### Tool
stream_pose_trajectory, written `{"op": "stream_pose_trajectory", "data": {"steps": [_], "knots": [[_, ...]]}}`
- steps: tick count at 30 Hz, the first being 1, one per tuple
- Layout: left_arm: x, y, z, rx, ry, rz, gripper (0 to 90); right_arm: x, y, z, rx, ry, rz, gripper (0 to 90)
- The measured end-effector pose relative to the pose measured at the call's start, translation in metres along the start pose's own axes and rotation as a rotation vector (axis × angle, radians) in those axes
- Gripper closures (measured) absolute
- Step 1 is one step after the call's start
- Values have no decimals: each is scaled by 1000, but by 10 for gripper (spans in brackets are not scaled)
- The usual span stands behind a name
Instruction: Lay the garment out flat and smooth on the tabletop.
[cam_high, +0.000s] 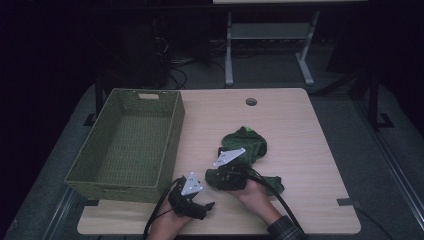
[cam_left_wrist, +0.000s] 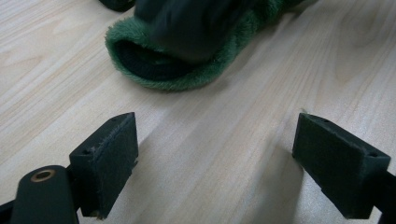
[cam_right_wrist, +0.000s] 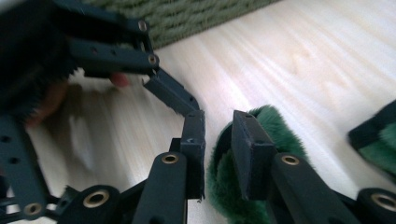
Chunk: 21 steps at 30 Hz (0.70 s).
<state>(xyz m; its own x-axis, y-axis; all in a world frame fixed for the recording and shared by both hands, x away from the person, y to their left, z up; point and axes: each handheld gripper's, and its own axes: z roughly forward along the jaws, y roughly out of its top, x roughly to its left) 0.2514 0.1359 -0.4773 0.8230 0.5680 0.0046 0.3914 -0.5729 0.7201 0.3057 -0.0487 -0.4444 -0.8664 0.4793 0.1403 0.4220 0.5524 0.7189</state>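
While lit, wood table (dim room) | left tongs apart | right tongs nipping green cloth

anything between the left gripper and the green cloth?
Nothing visible. In the left gripper view, bare tabletop runs from the open jaws of the left gripper up to the fuzzy edge of the green cloth. The right gripper is already at the cloth, its jaws narrowed around a fold of it.
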Motion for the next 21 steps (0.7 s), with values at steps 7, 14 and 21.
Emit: {"op": "stream_pose_trajectory", "data": {"steps": [7, 14, 21], "knots": [[0, 0, 0, 0, -1, -4, 136, 0, -8, 13, 34, -43, -19, 713], [0, 0, 0, 1, -1, -1, 135, 0, -11, 19, 47, -102, -38, 725], [0, 0, 0, 2, -1, 0, 136, 5, -14, 15, 88, -66, -75, 843]]}}
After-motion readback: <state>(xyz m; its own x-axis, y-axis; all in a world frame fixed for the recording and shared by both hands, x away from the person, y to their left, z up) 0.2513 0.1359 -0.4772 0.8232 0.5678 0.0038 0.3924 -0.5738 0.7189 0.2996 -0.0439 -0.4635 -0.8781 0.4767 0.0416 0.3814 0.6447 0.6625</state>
